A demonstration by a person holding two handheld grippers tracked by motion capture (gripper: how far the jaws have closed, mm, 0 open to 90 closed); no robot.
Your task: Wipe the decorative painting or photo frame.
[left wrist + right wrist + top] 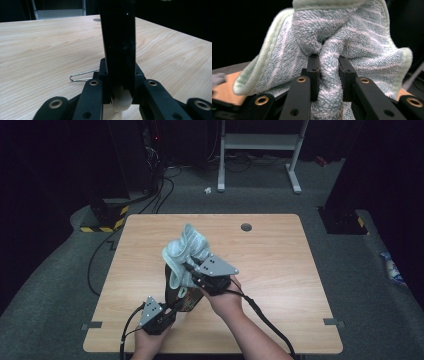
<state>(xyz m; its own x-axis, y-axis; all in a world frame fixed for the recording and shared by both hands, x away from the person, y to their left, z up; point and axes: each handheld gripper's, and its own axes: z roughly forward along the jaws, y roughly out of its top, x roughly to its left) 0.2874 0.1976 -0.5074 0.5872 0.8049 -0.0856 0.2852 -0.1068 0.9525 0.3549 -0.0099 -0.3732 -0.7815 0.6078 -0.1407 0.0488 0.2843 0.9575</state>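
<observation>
Left tool (172, 311): near the front edge of the surface (280, 265), left of centre; jaws clenched on the lower edge of a dark upright bag (176, 292). In the left gripper view the bag (118, 42) rises as a black band between the jaws, with a pale scrap at its foot. A wire clip (81, 76) lies flat on the wood just left of the jaws.

Right tool (191, 268): just beyond and to the right of the left one, held above the bag's top; jaws clenched on a bunched fold of towel (186, 251). In the right gripper view the towel (352, 42), pale green with light stripes and a stitched hem, is pinched between the fingers (313, 72) and spills out to both sides and above them.

Towel position: lifted off the wood, over the bag, about mid-depth and left of centre.

Surface: bare wood all round the group; broad open room to the right and toward the far edge, narrower room at the left and front edges. A round cable hole (246, 227) sits near the far edge.

Beyond: grey floor (350, 285), a white frame (260, 142) and cables (165, 185).
</observation>
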